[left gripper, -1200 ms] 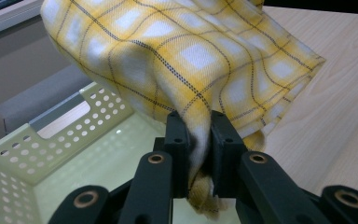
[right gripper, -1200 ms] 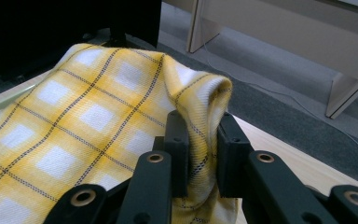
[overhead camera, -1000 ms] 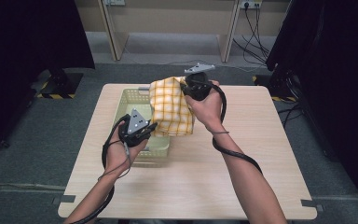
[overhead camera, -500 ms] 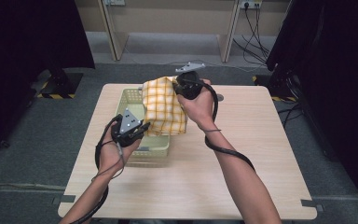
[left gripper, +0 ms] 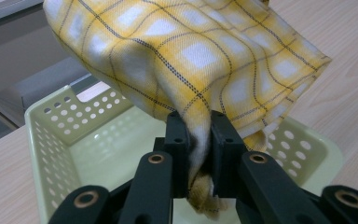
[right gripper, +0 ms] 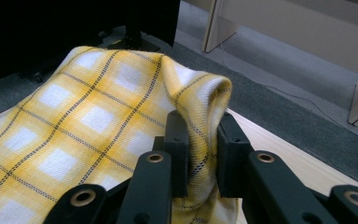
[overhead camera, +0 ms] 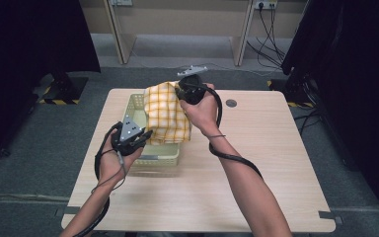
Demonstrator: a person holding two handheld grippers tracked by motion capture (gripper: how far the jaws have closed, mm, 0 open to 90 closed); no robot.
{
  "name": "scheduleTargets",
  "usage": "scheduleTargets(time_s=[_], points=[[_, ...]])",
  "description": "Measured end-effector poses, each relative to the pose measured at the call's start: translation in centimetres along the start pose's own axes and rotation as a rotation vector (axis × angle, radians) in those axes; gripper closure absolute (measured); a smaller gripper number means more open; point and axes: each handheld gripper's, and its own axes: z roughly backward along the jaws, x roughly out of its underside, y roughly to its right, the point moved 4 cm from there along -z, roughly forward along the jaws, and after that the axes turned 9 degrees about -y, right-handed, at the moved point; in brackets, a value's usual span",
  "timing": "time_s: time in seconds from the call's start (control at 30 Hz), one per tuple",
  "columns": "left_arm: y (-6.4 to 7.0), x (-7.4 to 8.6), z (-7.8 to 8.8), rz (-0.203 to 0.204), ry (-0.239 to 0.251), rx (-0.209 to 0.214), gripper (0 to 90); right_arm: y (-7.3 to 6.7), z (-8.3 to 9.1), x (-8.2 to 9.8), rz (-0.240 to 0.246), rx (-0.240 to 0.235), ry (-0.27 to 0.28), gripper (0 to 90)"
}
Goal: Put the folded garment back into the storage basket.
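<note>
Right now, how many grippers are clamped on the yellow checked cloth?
2. The left gripper pinches the yellow checked cloth at its lower near edge, over the pale green basket. The right gripper pinches a fold at its upper far corner.

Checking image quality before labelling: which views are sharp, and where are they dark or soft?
High view: evenly lit table, soft overall, black at both sides. Left gripper view: cloth weave crisp, basket clear. Right gripper view: cloth sharp, upper left corner black, floor slightly soft.
</note>
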Motion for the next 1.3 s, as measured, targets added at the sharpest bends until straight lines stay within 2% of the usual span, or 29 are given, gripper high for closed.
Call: scheduleTargets(time_s=[0.5, 1.3], points=[[-1.1, 1.2, 0.0, 0.030, -0.021, -0.015, 79.3, -1.2, -1.5, -0.6, 0.004, -0.020, -0.014, 78.0], [-2.3, 2.7, 0.2, 0.056, -0.062, -0.034, 79.3, -2.7, -3.5, -0.8, 0.006, -0.038, -0.042, 77.9]])
